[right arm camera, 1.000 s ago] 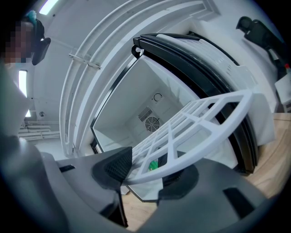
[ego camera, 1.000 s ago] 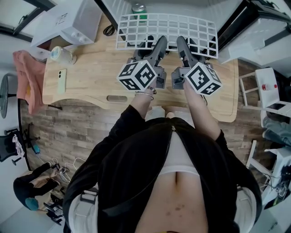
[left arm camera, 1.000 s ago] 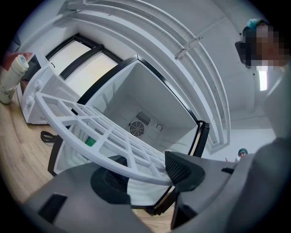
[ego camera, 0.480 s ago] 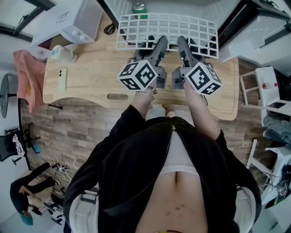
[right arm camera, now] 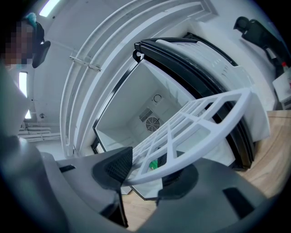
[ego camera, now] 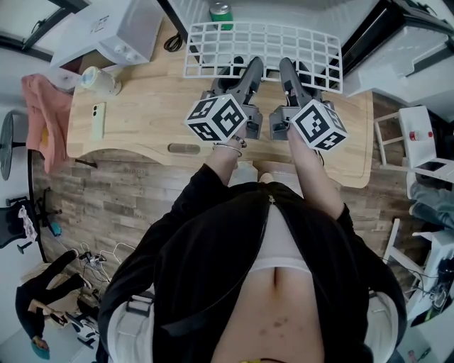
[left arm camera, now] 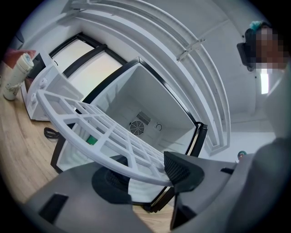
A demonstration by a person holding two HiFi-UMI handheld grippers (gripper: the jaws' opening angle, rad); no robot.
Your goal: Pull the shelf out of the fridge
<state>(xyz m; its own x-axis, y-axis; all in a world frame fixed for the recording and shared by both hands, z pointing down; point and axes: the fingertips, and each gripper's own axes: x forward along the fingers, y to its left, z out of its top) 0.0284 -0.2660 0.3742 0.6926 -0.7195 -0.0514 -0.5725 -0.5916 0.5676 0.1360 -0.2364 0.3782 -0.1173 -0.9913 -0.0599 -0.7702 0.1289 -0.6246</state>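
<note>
The white grid shelf point(ego camera: 262, 42) hangs level over the far edge of the wooden table point(ego camera: 142, 120), outside the fridge. My left gripper point(ego camera: 254, 65) is shut on its near rail, left of the middle. My right gripper point(ego camera: 286, 67) is shut on the same rail beside it. In the left gripper view the shelf point(left arm camera: 91, 123) runs out to the left from my left gripper point(left arm camera: 150, 175), with the open, bare fridge point(left arm camera: 150, 109) behind. The right gripper view shows the shelf point(right arm camera: 200, 118) reaching right from my right gripper point(right arm camera: 145, 175).
A green can point(ego camera: 220, 12) stands beyond the shelf. On the table's left lie a phone point(ego camera: 97, 120) and a pale cup point(ego camera: 99, 80), beside a white appliance point(ego camera: 106, 32). The fridge door point(right arm camera: 204, 59) stands open at the right. A white stool point(ego camera: 415, 135) is farther right.
The shelf and both grippers keep their place over the table. A person at the lower left of the head view has moved down the picture.
</note>
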